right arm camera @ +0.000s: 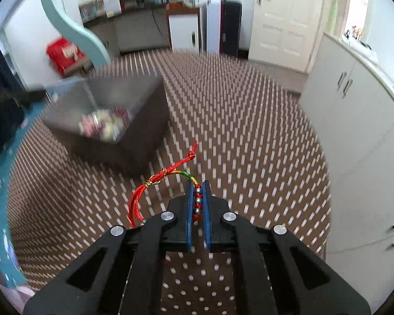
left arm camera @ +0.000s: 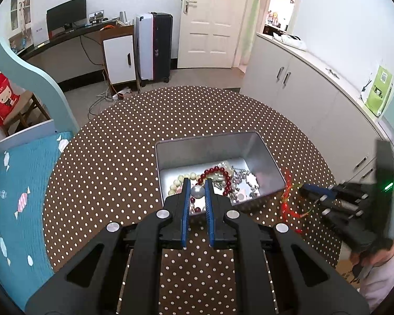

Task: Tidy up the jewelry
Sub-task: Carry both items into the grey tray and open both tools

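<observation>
While right tongs (right arm camera: 198, 183) clamped on red cord bracelet with silver beads (right arm camera: 197, 201) over dotted brown desk (right arm camera: 249, 131), left tongs (left arm camera: 197, 181) pinching silver pearl (left arm camera: 197, 191) above open rectangular metal tin (left arm camera: 265, 155): carry slow, release low inside.

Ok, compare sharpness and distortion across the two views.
Left wrist view: sharp, tin and beads crisp, though fisheye bends the walls. Right wrist view: motion-smeared, tablecloth dots streaked; only the right gripper and its bracelet stay crisp.
</observation>
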Motion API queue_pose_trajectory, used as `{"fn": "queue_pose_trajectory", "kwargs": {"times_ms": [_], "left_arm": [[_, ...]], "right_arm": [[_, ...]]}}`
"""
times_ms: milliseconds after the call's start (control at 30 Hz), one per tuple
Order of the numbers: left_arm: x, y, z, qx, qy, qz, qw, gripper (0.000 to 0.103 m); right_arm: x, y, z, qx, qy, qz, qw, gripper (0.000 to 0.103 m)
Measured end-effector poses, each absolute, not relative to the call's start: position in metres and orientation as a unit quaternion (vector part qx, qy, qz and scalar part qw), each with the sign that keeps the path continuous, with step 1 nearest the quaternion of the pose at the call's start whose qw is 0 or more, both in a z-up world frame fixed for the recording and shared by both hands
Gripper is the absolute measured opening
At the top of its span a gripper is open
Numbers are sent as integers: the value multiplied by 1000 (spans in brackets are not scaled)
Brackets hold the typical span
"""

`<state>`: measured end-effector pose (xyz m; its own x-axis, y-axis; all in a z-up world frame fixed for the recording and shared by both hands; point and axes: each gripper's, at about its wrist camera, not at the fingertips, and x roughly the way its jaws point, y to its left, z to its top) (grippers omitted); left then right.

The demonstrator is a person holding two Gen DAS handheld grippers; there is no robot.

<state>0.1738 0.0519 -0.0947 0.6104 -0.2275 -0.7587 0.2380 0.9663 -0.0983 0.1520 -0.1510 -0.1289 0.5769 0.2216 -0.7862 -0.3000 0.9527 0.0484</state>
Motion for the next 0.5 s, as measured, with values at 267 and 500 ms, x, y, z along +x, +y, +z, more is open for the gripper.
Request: {"fn": "queue_pose_trajectory", "kwargs": {"times_ms": [267, 500], "left_arm": [[191, 53, -80, -5, 406, -133, 904, 11], [214, 54, -93, -42, 426, -154, 890, 11]], "right_arm": [[165, -127, -38, -60, 332, 183, 923, 6], [189, -89, -63, -69, 361, 217, 904, 6]]}}
